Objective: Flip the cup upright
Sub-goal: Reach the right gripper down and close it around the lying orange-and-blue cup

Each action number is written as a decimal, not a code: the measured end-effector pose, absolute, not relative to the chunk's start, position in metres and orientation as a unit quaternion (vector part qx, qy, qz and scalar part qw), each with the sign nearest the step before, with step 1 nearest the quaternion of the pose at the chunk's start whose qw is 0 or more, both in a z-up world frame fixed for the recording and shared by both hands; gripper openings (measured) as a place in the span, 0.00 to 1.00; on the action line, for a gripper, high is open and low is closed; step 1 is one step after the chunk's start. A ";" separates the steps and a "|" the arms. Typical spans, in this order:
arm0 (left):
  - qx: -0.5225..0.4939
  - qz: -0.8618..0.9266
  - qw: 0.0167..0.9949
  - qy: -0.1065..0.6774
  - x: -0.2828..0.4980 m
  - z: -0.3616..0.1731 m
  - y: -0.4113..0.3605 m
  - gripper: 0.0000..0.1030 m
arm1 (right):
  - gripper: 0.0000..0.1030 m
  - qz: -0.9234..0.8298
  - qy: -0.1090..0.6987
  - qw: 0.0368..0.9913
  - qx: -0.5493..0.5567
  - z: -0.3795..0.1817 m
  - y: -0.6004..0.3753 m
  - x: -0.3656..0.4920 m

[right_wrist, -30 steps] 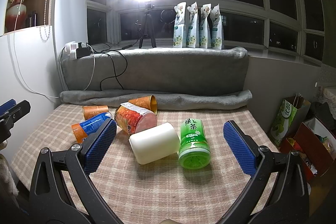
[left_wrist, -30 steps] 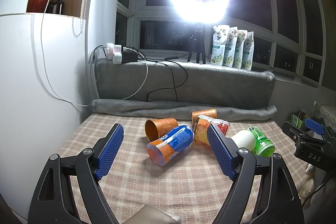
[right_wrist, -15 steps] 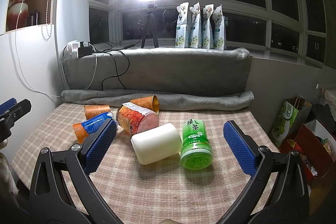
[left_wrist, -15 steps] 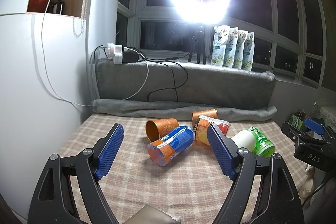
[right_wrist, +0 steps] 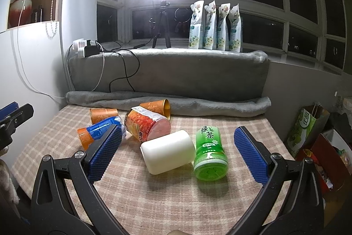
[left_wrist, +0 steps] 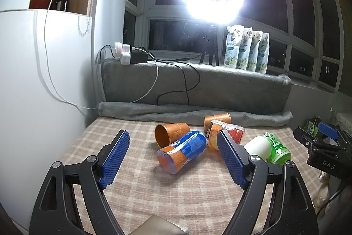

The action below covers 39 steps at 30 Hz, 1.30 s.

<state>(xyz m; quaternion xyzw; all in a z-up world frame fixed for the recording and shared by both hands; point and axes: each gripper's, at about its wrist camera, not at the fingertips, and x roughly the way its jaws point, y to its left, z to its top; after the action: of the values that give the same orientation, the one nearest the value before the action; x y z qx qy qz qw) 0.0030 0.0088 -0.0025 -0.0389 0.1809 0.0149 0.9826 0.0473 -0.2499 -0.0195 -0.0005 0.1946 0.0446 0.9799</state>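
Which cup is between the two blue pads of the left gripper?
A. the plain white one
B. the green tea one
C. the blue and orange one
C: in the left wrist view the blue and orange cup lies on its side between the open left gripper pads.

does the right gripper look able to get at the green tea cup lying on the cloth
Probably yes. The right gripper is open, and the green tea cup lies on its side just ahead between its fingers, with only the white cup pressed against its left side.
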 end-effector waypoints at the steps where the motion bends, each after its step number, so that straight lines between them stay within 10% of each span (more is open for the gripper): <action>1: -0.039 0.015 0.982 0.182 0.004 -0.003 0.009 0.79 | 1.00 0.048 0.197 0.979 0.002 -0.019 -0.250 0.049; 15: -0.042 0.039 0.978 0.203 0.004 -0.019 0.035 0.79 | 1.00 0.123 0.251 0.960 -0.012 -0.025 -0.213 0.093; 39: -0.052 0.084 0.964 0.249 0.004 -0.048 0.073 0.79 | 0.96 0.399 0.252 0.749 -0.465 -0.077 -0.062 0.164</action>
<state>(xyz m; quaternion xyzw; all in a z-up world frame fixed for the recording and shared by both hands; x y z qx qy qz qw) 0.0036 0.0733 -0.0484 -0.0525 0.2487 0.0836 0.9635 0.1640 -0.0619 -0.0768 -0.4650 0.2517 0.3988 0.7493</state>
